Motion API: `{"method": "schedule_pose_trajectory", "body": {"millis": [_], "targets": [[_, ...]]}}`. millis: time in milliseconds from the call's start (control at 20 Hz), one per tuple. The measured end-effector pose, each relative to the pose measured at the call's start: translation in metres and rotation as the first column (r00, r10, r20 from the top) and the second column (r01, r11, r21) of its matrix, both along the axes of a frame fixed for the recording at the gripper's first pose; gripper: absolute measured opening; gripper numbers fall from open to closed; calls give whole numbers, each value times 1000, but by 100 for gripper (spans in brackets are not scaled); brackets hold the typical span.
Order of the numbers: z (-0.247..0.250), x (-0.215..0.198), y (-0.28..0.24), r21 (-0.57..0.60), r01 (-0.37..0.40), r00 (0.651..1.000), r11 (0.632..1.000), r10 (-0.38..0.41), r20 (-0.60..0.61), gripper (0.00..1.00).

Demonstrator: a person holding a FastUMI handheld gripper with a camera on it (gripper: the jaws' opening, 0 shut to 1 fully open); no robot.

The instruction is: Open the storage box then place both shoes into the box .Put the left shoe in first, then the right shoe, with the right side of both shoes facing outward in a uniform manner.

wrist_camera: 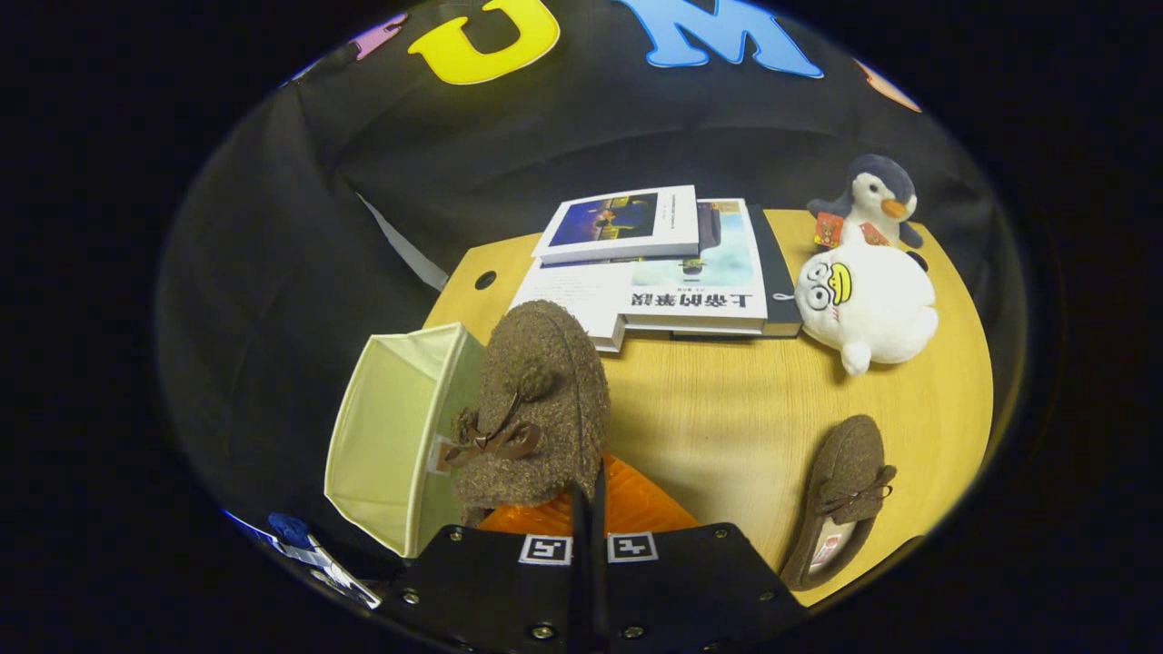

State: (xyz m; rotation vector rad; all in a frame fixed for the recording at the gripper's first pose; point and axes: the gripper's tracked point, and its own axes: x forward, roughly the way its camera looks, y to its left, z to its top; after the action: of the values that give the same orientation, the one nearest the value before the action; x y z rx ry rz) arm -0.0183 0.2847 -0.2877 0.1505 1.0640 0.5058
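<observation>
Brown fuzzy shoe [536, 409] pinched in narrow tool [589, 509], 1 shoe on table [840, 495], 1 open box [395, 436], 2 plush toys [863, 304].

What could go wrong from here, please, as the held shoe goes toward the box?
1. The gripper pinches the shoe only at its rear edge, so it could slip or swing.
2. The box sits at the table edge, opening up; a bump from the shoe may tip or push it off.
3. The second shoe lies near the table's rim and could get knocked down.
</observation>
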Motion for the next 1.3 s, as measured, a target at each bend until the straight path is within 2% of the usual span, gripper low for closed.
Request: {"method": "schedule_pose_trajectory", "body": {"millis": [300, 600, 950, 1300], "targets": [[44, 1, 40, 57, -46, 999, 997, 45, 12, 0], [58, -13, 92, 94, -123, 992, 988, 124, -11, 0], [50, -27, 155, 95, -215, 975, 972, 219, -36, 0], [19, -40, 190, 29, -254, 964, 967, 256, -77, 0]]}}
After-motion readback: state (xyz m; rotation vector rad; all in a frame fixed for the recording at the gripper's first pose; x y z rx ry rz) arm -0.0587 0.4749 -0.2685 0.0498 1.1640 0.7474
